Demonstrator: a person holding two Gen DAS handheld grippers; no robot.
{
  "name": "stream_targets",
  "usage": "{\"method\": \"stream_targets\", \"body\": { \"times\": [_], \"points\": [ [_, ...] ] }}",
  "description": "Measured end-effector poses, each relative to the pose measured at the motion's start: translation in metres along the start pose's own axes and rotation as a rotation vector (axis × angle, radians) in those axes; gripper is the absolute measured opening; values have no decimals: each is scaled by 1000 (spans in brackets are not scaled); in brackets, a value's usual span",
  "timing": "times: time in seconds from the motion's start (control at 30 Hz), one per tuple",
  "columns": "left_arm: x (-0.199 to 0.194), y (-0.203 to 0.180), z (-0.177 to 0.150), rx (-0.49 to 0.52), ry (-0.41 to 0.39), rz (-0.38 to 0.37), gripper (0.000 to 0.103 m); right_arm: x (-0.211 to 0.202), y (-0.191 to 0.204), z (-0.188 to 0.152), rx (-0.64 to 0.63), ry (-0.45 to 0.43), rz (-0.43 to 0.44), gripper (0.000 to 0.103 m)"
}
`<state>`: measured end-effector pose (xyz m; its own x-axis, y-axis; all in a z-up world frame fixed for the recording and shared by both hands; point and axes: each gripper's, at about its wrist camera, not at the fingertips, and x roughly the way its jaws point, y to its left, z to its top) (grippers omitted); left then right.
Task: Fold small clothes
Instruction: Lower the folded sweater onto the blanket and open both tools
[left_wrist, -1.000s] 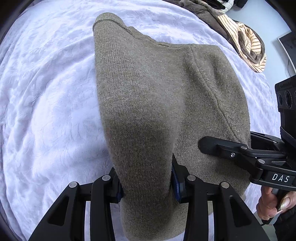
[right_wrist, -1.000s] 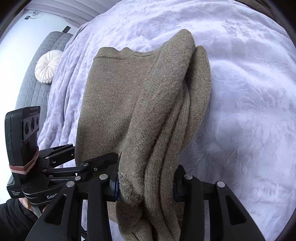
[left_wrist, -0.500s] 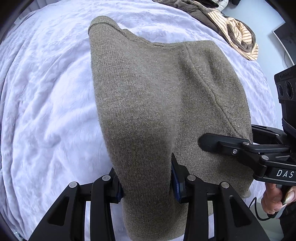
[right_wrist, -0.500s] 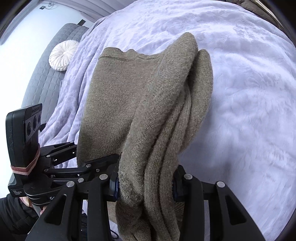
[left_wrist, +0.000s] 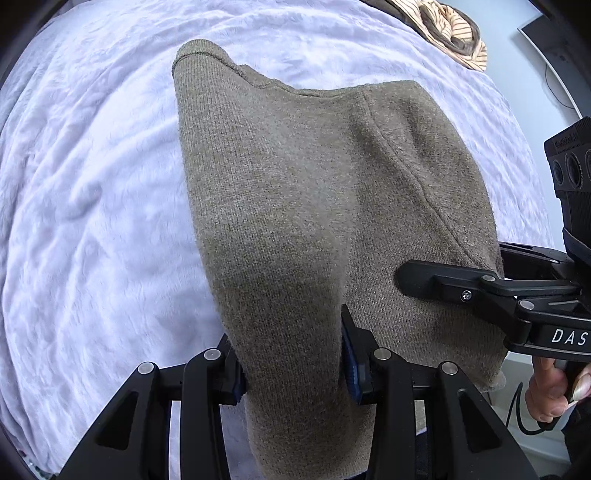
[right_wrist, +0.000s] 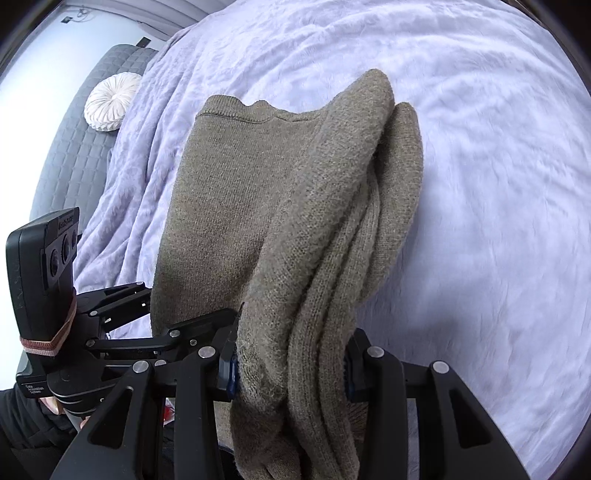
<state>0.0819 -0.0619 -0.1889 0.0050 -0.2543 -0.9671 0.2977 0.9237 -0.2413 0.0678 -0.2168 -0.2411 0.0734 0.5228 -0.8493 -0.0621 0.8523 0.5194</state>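
- The left tool (left_wrist: 293, 354) clamps a fold of the olive sweater (left_wrist: 314, 206).
- The right tool (right_wrist: 290, 363) grips the bunched layers of the sweater's other side.
- The sweater hangs between both tools, its far end draping onto the white bed (left_wrist: 92, 184).
- Striped clothes (left_wrist: 448, 31) lie at the bed's far edge.

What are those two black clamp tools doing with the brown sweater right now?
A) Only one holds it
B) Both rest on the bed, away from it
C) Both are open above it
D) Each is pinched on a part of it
D: the left gripper and the right gripper each have the brown sweater bunched between their closed fingers, above the white blanket.
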Motion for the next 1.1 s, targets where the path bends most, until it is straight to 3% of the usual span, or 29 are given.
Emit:
{"method": "stream_targets", "body": {
  "times": [0.33, 0.4, 0.43, 0.5, 0.6, 0.7, 0.77, 0.83, 0.9, 0.97, 1.07, 1.1],
  "points": [
    [42, 18, -21, -54, 79, 3, 43, 52, 6, -16, 11, 75, -56, 43],
    [47, 20, -23, -50, 91, 21, 48, 61, 5, -17, 14, 87, -72, 44],
    [50, 21, -24, -48, 103, 33, 56, 64, 4, -17, 22, 95, -76, 45],
    [48, 24, -25, -41, 107, 44, 59, 67, -1, -18, 50, 111, -91, 55],
    [30, 36, -27, -39, 81, 88, 73, 57, -10, -19, 92, 107, -139, 58],
    [2, 38, -18, -49, -2, 82, 74, 24, 1, -29, 25, 23, -184, 58],
    [-10, 39, -16, -38, -32, 52, 74, 7, 21, -34, -52, -29, -150, 59],
    [-10, 25, -7, 7, -44, 62, 74, 4, 36, -39, -101, -29, -76, 59],
    [3, 5, -3, 51, -26, 75, 74, 15, 49, -40, -140, 5, -51, 59],
    [22, 0, -7, 63, 26, 103, 73, 33, 47, -40, -143, 44, -129, 59],
    [59, -6, -7, 59, 126, 198, 74, 61, 23, -39, -56, 102, -156, 58],
    [63, -5, -7, 53, 141, 185, 74, 66, 19, -40, -37, 109, -149, 58]
  ]
}}
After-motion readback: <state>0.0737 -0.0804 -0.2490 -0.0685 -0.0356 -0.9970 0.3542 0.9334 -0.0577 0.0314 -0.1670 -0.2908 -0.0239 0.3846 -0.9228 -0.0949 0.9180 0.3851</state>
